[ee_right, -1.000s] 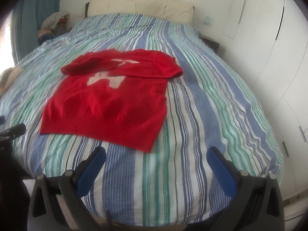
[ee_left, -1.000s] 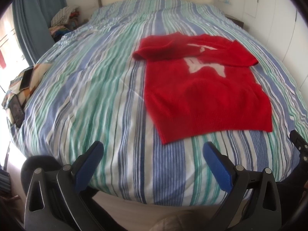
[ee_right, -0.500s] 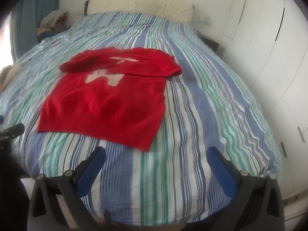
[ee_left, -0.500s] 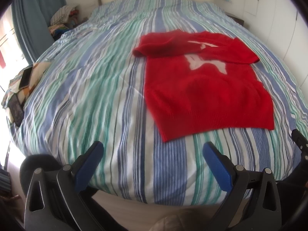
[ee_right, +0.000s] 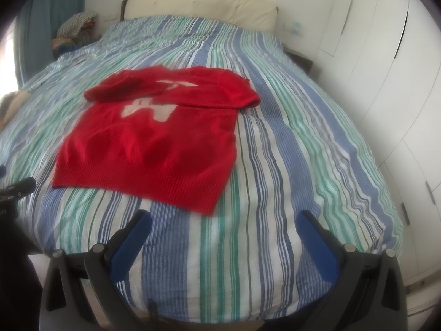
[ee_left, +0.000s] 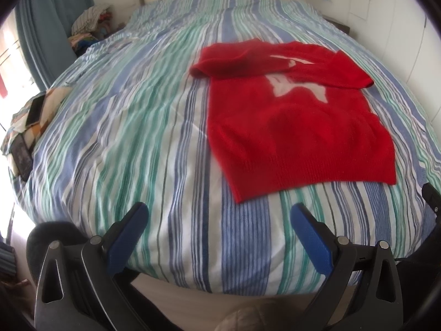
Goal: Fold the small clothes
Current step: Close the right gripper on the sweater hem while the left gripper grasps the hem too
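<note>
Red sweater (ee_left: 297,127) lies flat near the foot of the striped bed (ee_left: 137,127), both sleeves already folded across its chest. Left claw (ee_left: 217,220) and right claw (ee_right: 224,224), both wide and empty, have edged slightly closer to the hem since a second ago. Judgement: hem-to-collar fold comes next.
</note>
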